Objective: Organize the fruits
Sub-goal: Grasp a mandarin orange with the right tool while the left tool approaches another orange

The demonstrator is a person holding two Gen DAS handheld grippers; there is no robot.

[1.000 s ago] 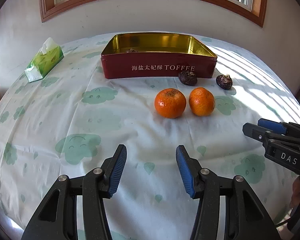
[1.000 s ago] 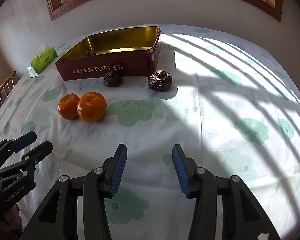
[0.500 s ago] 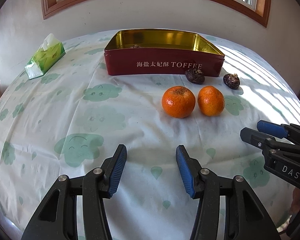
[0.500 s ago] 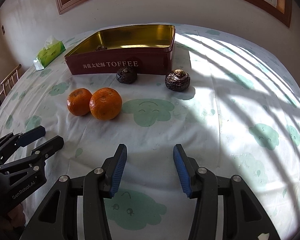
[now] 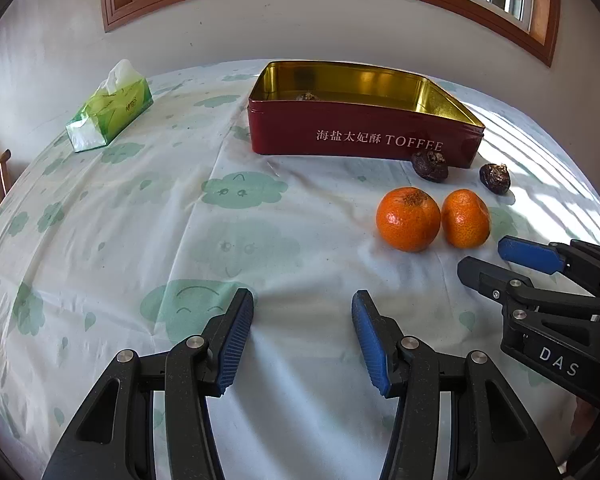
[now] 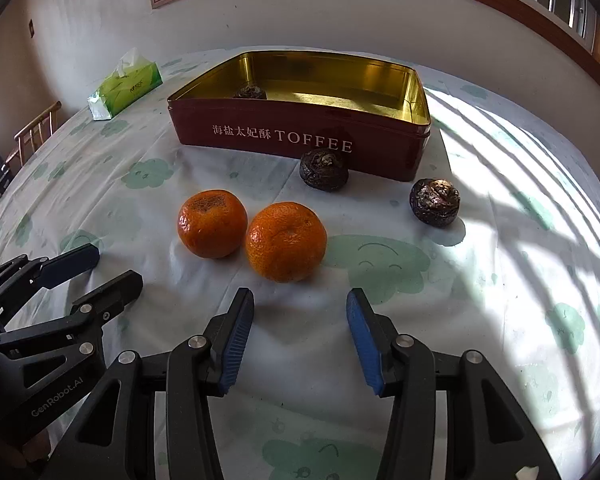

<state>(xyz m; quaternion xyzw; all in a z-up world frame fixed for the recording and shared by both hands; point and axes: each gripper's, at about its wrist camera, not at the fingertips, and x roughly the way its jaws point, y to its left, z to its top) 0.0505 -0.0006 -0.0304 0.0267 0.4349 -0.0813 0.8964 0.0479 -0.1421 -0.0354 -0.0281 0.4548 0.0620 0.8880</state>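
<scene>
Both tongs are out over the worktop (image 6: 500, 320) with nothing in them. The right tongs (image 6: 298, 334) stand partly open, blue pads apart and empty, and the nearer orange (image 6: 286, 241) lies just ahead of them, a little to their left. The left tongs (image 5: 302, 338) are parted about as far, also empty, with only bare cloth between the pads; the fruit lies well off to their right.

The step in hand looks like a reach for that nearer orange. It touches, or all but touches, the second orange (image 6: 212, 223) on its left, so the left pad needs to slip into that tight gap without rolling the neighbour away. The gap between the pads looks narrower than the fruit, so opening wider before descending seems wise. Close across the widest part, gently, as the skin is soft.

Beyond the oranges stands the red toffee tin (image 6: 300, 140), open, gold inside, with one dark wrinkled fruit (image 6: 250, 92) already in its far left corner. Two more dark fruits wait outside: one (image 6: 324, 170) against the tin's front wall, the other (image 6: 435, 202) further right and clear of it. Four pieces are left to move, then.

The worktop wears a white cloth printed with green clouds, creased, striped by sunlight on the right. A green tissue pack (image 6: 124, 84) lies far left, a wooden chair (image 6: 34, 136) past the edge, and a wood-framed window (image 6: 500, 12) above a pale wall.
</scene>
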